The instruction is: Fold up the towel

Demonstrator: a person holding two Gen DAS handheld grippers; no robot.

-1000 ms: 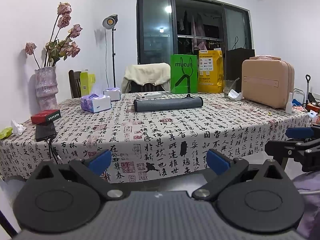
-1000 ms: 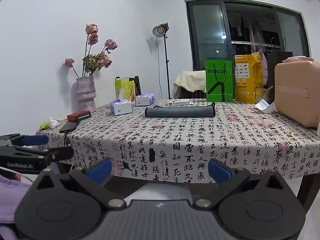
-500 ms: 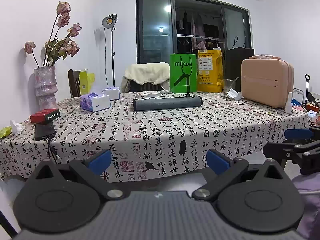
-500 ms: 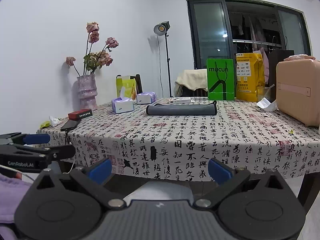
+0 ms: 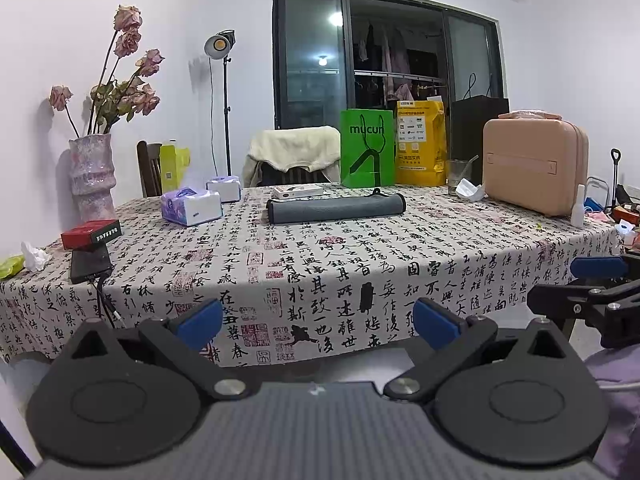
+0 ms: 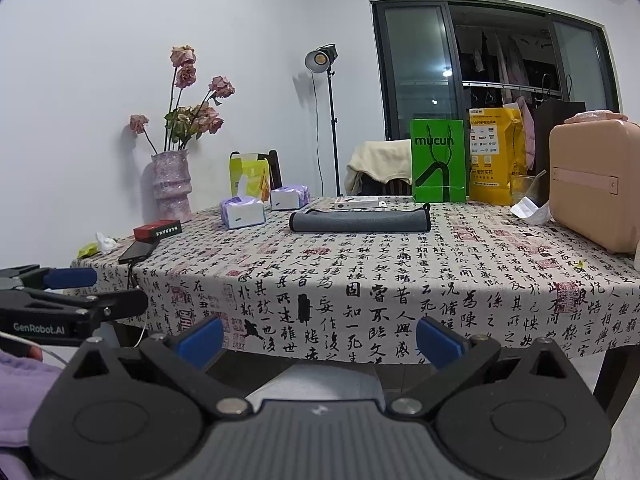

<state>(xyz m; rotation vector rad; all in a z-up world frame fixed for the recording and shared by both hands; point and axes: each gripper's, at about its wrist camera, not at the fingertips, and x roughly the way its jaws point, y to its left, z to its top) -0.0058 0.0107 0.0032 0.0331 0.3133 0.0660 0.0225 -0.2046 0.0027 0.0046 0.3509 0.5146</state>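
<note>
2 tools, left tool (image 5: 316,322) and right tool (image 6: 318,338), wide open and empty, short of bench (image 5: 360,264) with rolled grey towel (image 5: 336,209).

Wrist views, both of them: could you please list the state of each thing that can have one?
Left tongs: open, empty, short of the table edge.
Right tongs: open, empty, short of the table edge.
Grey towel: rolled or folded long, lying flat on the table, untouched.
Pink case: shut, upright.
Green bag: upright.
Purple tissue pack: tissue sticking out on top.
Floor lamp: lit.
</note>
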